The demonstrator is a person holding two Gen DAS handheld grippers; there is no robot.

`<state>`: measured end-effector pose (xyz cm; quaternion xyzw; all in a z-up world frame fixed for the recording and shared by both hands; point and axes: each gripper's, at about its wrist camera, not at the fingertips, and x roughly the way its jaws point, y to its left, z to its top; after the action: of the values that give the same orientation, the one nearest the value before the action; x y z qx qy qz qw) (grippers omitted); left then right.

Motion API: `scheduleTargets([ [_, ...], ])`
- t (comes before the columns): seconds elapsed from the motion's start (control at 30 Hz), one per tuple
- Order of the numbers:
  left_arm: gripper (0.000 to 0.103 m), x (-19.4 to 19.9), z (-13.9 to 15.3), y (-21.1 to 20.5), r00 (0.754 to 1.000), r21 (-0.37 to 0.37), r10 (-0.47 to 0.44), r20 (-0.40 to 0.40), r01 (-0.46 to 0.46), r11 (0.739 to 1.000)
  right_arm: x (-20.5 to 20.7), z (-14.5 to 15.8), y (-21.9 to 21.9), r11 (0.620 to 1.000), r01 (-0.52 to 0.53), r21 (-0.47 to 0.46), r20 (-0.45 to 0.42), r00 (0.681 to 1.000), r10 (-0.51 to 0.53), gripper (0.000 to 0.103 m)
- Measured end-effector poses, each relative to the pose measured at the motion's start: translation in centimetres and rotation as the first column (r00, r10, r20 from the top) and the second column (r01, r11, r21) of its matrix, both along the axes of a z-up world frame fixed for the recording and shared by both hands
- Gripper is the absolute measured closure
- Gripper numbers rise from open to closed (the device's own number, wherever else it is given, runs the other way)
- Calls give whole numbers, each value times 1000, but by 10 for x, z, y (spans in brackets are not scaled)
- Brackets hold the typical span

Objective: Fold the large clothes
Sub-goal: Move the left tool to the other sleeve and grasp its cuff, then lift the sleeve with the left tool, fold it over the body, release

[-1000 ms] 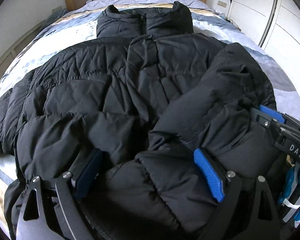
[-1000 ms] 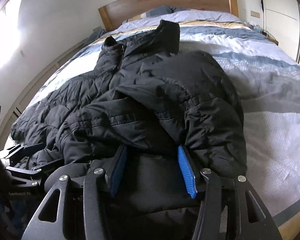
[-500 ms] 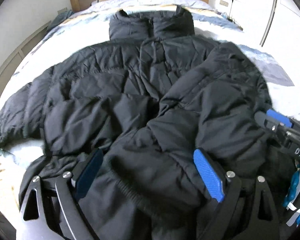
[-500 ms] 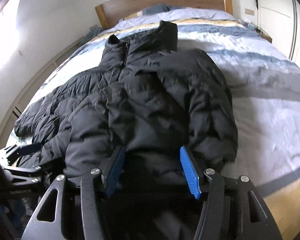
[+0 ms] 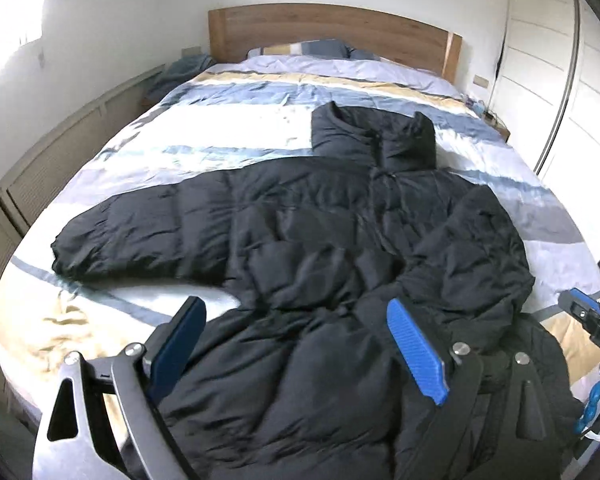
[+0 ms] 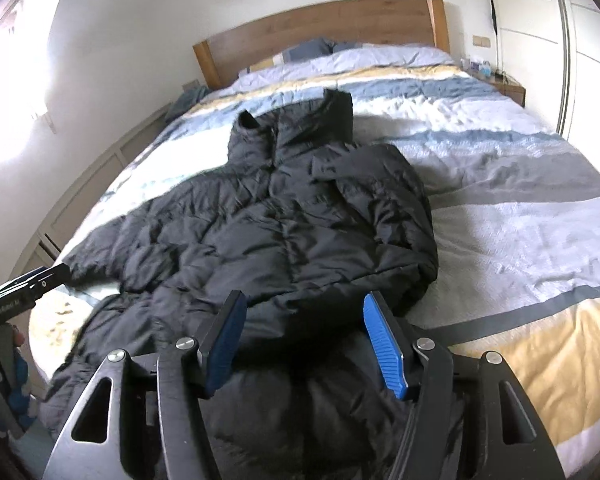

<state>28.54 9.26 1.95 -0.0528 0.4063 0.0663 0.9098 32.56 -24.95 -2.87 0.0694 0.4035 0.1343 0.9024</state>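
A black puffer jacket (image 5: 320, 248) lies front-up across the striped bed cover (image 5: 228, 136), filling the centre and lower half of both views, its collar (image 6: 296, 128) standing toward the wooden headboard (image 5: 328, 32) at the top of the frame. One sleeve (image 5: 140, 232) stretches out flat toward the left edge of the left wrist view; the other sleeve (image 6: 384, 216) is already folded in over the chest on the right. The left gripper (image 5: 296, 344) hangs above the hem at the bottom of its view with jaws spread wide and nothing clamped, though the fabric bulges up between them. The right gripper (image 6: 304, 336) has its jaws opening, the hem lying between the pads without being pinched. The jacket looks bulky yet light, soft and springy, with a slick shell that will likely slide and puff back after pressing. The outstretched sleeve seems the next part to fold; its cuff (image 5: 66, 256), at the left, or a quilted seam should give a firmer bite than the padded middle.
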Motion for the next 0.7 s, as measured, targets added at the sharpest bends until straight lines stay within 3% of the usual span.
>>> scheduleTargets([
  [0.2,10,-13,17,87,994,-79,103,36,-100,992,-16,29,9,999,19,28,45,999,-20,38],
  [0.33,11,-17,0,161,982,-186,190,16,-184,965,-17,38,15,999,41,36,56,997,-43,37],
  [0.43,11,-20,-27,220,963,-272,268,-21,-263,926,-12,36,16,997,68,35,49,996,-70,37],
  [0.57,11,-21,-67,282,928,-316,364,-77,-369,874,-1,26,16,994,107,14,22,994,-108,37],
  [0.7,11,-18,-107,337,889,-401,440,-131,-453,796,11,13,18,990,138,-9,-11,990,-138,37],
])
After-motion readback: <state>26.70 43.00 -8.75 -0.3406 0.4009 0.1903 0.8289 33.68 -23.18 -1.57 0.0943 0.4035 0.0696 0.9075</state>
